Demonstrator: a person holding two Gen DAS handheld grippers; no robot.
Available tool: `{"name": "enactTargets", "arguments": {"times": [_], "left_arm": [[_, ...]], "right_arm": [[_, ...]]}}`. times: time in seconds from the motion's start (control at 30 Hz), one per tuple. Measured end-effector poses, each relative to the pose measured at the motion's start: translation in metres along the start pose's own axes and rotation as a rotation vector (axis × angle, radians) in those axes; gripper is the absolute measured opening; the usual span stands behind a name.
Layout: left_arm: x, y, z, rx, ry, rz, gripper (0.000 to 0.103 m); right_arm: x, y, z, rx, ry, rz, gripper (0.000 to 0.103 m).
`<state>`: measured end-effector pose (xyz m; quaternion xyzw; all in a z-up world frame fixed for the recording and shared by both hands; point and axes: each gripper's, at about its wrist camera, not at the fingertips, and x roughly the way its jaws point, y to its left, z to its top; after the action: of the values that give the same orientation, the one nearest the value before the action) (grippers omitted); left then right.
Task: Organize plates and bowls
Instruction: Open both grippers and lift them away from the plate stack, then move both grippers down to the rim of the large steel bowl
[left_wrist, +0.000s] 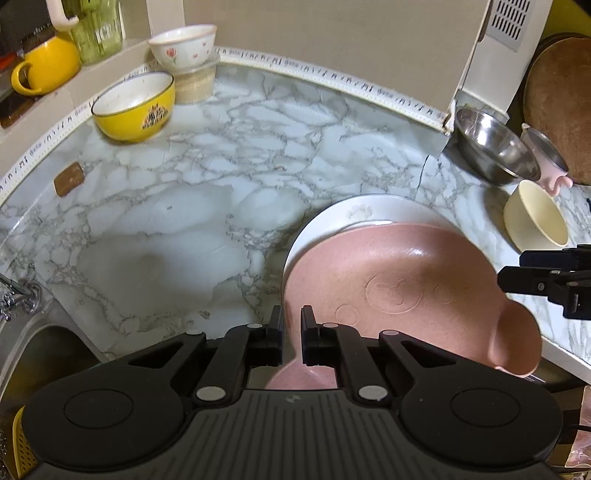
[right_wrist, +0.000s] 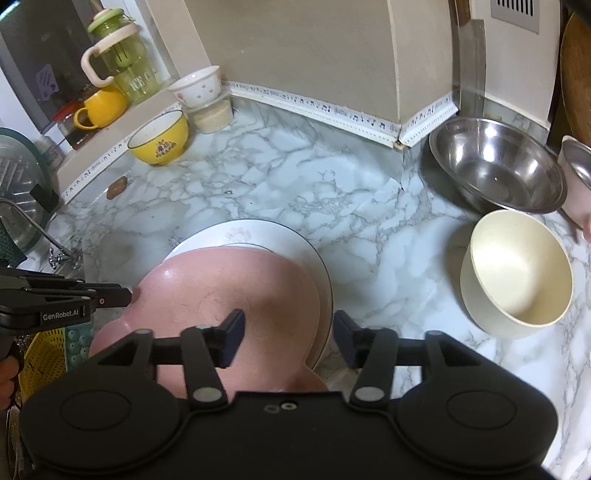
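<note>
A pink mouse-shaped plate (left_wrist: 391, 280) lies tilted over a white plate (left_wrist: 354, 218) on the marble counter. My left gripper (left_wrist: 291, 332) is shut on the pink plate's near rim. In the right wrist view the pink plate (right_wrist: 229, 295) overlaps the white plate (right_wrist: 295, 243). My right gripper (right_wrist: 288, 332) is open, its fingers straddling the right edges of both plates. A cream bowl (right_wrist: 517, 280), a steel bowl (right_wrist: 498, 166), a yellow bowl (right_wrist: 162, 140) and a white flowered bowl (right_wrist: 195, 86) stand around.
The sink and tap (right_wrist: 59, 254) lie at the left with a yellow colander (right_wrist: 44, 354). A yellow mug (right_wrist: 99, 107) and green jug (right_wrist: 125, 62) sit on the ledge. A small brown item (left_wrist: 68, 179) lies on the counter. A steel pot (left_wrist: 546, 155) stands far right.
</note>
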<state>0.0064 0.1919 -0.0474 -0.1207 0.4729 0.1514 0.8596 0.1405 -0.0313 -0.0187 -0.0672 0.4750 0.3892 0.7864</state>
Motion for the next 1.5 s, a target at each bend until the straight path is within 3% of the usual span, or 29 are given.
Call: {"name": "enactTargets", "arguments": {"times": [0.4, 0.67, 0.83, 0.9, 1.13, 1.23, 1.5], "left_arm": [[-0.04, -0.02, 0.006, 0.019, -0.119, -0.083, 0.011], [-0.052, -0.051, 0.02, 0.041, -0.182, -0.135, 0.065], [-0.054, -0.079, 0.032, 0.089, -0.222, -0.145, 0.077], [-0.053, -0.09, 0.039, 0.092, -0.232, -0.159, 0.078], [-0.042, -0.132, 0.064, 0.096, -0.279, -0.199, 0.083], [-0.034, -0.151, 0.073, 0.09, -0.303, -0.22, 0.103], [-0.001, -0.2, 0.1, 0.094, -0.267, -0.177, 0.103]], "right_arm": [[-0.04, 0.007, -0.001, -0.03, -0.107, 0.036, 0.08], [-0.076, -0.009, -0.003, -0.028, -0.185, 0.02, 0.083], [-0.095, -0.03, -0.004, -0.019, -0.23, -0.028, 0.092], [-0.101, -0.041, -0.003, -0.012, -0.247, -0.051, 0.098], [-0.114, -0.084, 0.003, 0.022, -0.288, -0.121, 0.102], [-0.114, -0.104, 0.008, 0.035, -0.29, -0.145, 0.102], [-0.103, -0.166, 0.034, 0.09, -0.287, -0.201, 0.102]]}}
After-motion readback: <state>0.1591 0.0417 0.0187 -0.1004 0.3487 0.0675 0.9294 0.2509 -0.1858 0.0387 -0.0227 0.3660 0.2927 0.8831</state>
